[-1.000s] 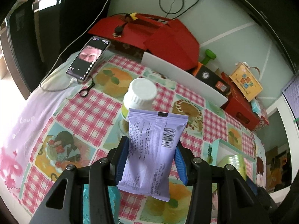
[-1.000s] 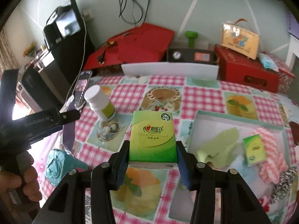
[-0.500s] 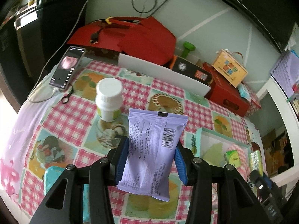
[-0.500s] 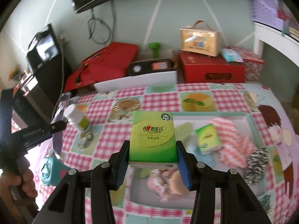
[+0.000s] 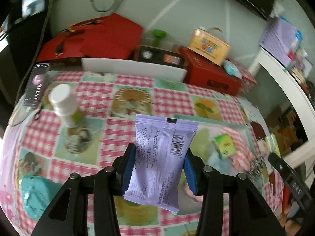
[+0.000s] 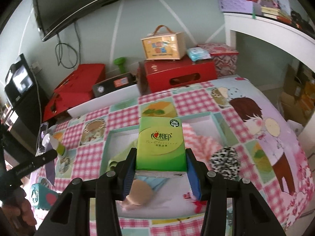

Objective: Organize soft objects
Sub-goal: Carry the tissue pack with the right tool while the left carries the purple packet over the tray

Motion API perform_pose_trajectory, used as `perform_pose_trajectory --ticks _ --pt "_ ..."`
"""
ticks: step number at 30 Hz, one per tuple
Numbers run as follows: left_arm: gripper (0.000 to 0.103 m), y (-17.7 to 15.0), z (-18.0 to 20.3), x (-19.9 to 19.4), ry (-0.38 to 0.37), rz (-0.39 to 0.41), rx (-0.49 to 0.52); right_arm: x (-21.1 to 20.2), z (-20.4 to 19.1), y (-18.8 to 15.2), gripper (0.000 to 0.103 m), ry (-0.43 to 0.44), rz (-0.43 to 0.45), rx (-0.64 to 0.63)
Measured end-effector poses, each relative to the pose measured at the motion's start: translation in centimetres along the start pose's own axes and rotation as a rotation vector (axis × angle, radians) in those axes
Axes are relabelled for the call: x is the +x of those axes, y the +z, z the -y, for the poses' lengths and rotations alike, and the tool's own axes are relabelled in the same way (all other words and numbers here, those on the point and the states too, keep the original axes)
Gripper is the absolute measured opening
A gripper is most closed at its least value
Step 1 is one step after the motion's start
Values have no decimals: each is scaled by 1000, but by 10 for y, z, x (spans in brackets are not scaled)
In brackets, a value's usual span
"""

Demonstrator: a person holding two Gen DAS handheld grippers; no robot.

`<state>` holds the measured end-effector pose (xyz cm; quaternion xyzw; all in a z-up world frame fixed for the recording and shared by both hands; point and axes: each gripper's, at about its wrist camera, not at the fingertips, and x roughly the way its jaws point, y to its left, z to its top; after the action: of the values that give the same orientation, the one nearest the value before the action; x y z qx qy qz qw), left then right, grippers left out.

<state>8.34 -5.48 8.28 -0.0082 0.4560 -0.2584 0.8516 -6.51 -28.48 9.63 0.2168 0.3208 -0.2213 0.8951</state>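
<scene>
Your right claw [image 6: 161,172] is clamped on a green tissue pack [image 6: 161,146], blue pads pressing its two long sides, the pack standing upright with its long axis running straight out ahead of the fingers. The tray [image 6: 217,121] lies directly beneath and ahead of this claw, so of your two hands this is the nearer one; the move left to it looks like a straight lowering and release. Under the pack sit a pink striped cloth [image 6: 198,143] just to the claw's right, a black-and-white speckled bundle [image 6: 225,161] further right, and a tan round soft thing [image 6: 138,193] low on the left.

Your left claw [image 5: 157,169] grips a lilac packet [image 5: 161,157] by its long edges, seam and barcode facing the camera, long axis also pointing forward. For this claw the tray [image 5: 249,135] lies ahead and off to the right, a small green pack [image 5: 225,146] already in it, so you would need to swing right before letting go. A white-capped bottle [image 5: 66,106] stands well to the claw's left, a teal pouch [image 5: 32,193] low on the left.

Readable writing: the green pack carries Chinese characters, a heart logo and a round "100%" badge; the lilac packet shows a barcode with digits ending 998723, its small print too blurred to read.
</scene>
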Motion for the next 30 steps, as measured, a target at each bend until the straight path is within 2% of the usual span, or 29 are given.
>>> perform_pose_trajectory --ticks 4,12,23,30 --pt "48 -6 28 11 -58 -38 58 -1 14 0 50 -15 -2 29" --pt "48 -20 67 30 -107 -85 139 2 31 -1 50 -31 -15 59" --pt "48 -30 82 60 -94 -145 164 25 24 -9 51 -13 -91 27" --pt "48 -33 80 74 -61 -168 160 51 14 -21 51 -10 -176 -6"
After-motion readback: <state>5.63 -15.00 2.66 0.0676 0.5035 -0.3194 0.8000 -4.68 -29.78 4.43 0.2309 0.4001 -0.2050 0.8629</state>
